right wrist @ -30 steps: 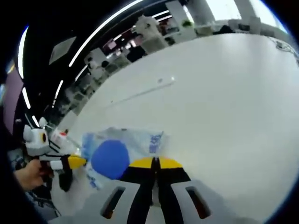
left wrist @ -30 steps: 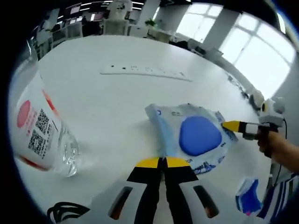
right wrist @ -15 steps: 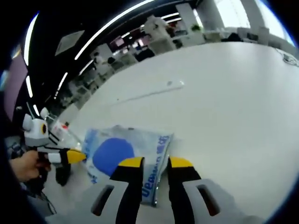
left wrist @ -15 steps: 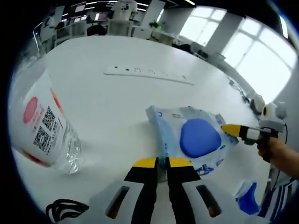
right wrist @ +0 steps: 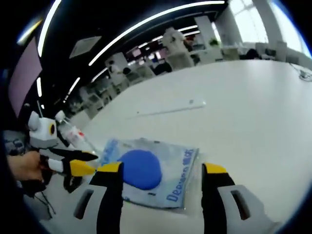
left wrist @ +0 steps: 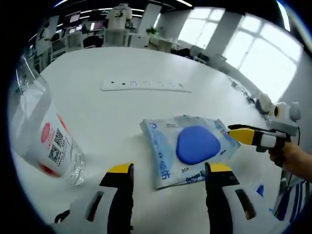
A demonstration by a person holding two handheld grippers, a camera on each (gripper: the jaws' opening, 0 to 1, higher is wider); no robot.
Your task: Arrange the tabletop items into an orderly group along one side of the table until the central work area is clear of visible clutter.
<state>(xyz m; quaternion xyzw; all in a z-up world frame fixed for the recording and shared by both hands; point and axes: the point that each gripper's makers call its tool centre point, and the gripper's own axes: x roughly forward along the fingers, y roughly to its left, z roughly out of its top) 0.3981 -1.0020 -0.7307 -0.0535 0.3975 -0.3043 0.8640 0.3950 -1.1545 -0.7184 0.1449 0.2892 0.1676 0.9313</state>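
Note:
A pale blue wet-wipes pack (left wrist: 189, 148) with a dark blue oval lid lies flat on the white table (left wrist: 122, 112). My left gripper (left wrist: 168, 171) stands open just before the pack's near edge, nothing between its jaws. In the right gripper view the same pack (right wrist: 148, 170) lies between my wide-apart jaws, and my right gripper (right wrist: 161, 169) is open above its near edge. The right gripper's yellow tip (left wrist: 243, 135) comes in from the right in the left gripper view, beside the pack's far corner. The left gripper's yellow tip (right wrist: 80, 167) shows at the left of the right gripper view.
A clear plastic water bottle (left wrist: 41, 134) with a red-and-white label stands at my left, also seen as the bottle (right wrist: 73, 132). A white power strip (left wrist: 145, 86) lies farther back on the table. A small blue-and-white packet (left wrist: 258, 191) sits at the lower right. A hand (left wrist: 291, 157) holds the right gripper.
Both grippers went from shut to open, letting go of the wipes pack, which now lies flat. Both views have pulled back slightly.

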